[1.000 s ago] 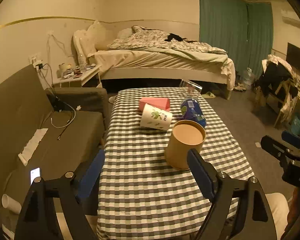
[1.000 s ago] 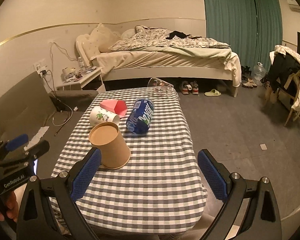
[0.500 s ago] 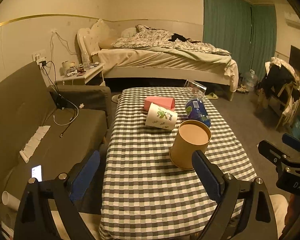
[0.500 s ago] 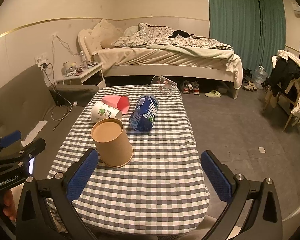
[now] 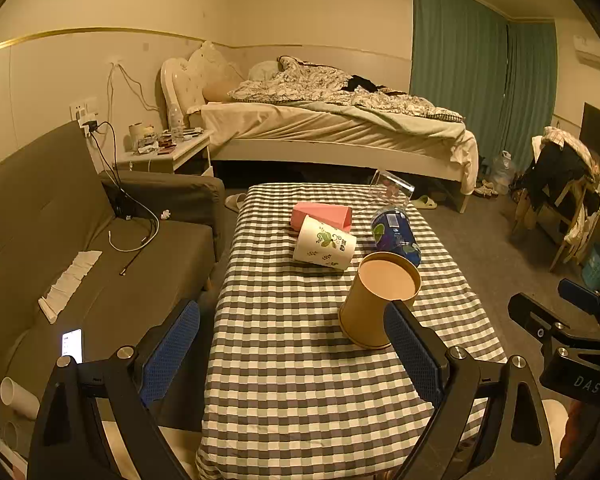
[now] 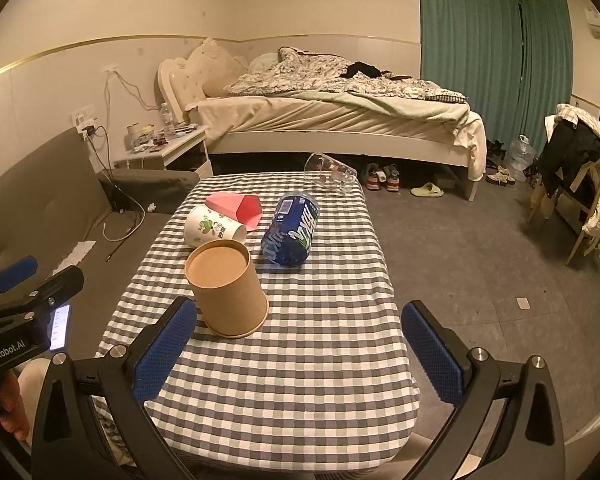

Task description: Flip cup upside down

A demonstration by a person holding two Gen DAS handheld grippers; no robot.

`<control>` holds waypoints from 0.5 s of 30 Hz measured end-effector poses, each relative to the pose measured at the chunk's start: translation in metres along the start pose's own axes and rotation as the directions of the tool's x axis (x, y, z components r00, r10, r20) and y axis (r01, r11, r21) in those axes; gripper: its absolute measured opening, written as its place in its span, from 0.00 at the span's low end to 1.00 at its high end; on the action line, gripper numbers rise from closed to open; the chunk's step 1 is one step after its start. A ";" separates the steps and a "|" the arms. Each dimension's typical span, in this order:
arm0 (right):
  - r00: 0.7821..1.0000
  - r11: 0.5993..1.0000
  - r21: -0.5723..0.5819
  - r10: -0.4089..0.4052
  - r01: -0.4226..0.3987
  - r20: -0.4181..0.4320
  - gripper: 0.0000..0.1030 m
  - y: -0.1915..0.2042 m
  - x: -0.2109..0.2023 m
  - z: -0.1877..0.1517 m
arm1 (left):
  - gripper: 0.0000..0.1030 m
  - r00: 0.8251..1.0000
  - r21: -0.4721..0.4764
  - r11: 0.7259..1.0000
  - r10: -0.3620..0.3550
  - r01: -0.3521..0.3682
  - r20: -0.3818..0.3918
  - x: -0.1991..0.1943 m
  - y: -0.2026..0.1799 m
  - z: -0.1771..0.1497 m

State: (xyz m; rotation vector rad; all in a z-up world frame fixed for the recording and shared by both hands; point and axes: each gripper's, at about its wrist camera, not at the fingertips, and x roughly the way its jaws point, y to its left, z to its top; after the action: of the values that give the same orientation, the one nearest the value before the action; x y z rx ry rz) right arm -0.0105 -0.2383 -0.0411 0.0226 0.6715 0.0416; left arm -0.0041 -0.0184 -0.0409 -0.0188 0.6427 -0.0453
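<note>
A brown paper cup (image 5: 376,300) stands upside down, base up, on the checked tablecloth (image 5: 292,360); it also shows in the right wrist view (image 6: 228,288). A white leaf-print cup (image 5: 325,242) lies on its side behind it, also in the right wrist view (image 6: 212,227). My left gripper (image 5: 292,354) is open and empty, held back above the table's near end. My right gripper (image 6: 298,350) is open and empty, with the brown cup just beyond its left finger (image 6: 166,348).
A blue can (image 6: 292,230), a pink carton (image 6: 236,206) and a clear glass (image 6: 330,176) lie on their sides farther back. A grey sofa (image 5: 60,260) runs along the left, with a lit phone (image 5: 72,345). A bed (image 5: 332,136) stands behind; a chair (image 6: 580,184) at right.
Both grippers have drawn back and risen slightly, so the table and cups sit a little farther away. Both stay open. The cups have not moved.
</note>
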 end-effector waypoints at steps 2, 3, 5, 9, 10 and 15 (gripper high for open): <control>1.000 1.000 -0.002 0.000 0.000 -0.001 1.00 0.000 0.000 0.000 | 0.93 1.000 0.000 1.000 0.000 0.000 0.001 0.000 0.000 0.000; 1.000 1.000 -0.003 -0.001 0.001 0.000 1.00 0.000 0.000 -0.001 | 0.93 1.000 0.000 1.000 0.000 0.000 0.001 0.000 0.000 0.000; 1.000 1.000 -0.003 0.000 0.000 -0.002 1.00 0.001 0.000 0.000 | 0.93 1.000 -0.002 1.000 0.002 -0.002 0.002 0.000 0.000 0.000; 1.000 1.000 -0.002 0.000 0.000 -0.002 1.00 0.001 0.000 0.000 | 0.93 1.000 -0.004 1.000 0.009 -0.009 0.002 -0.001 0.003 0.001; 1.000 1.000 -0.003 0.000 0.000 -0.003 1.00 0.001 0.000 0.000 | 0.93 1.000 -0.004 1.000 0.012 -0.012 0.002 -0.001 0.003 0.001; 1.000 1.000 -0.004 0.000 0.000 -0.006 1.00 0.001 0.000 -0.002 | 0.93 1.000 0.001 1.000 0.020 -0.020 0.008 -0.004 0.003 0.002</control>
State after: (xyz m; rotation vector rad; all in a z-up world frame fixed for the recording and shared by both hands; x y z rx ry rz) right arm -0.0115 -0.2368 -0.0428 0.0181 0.6769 0.0430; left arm -0.0060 -0.0151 -0.0375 -0.0114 0.6345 -0.0261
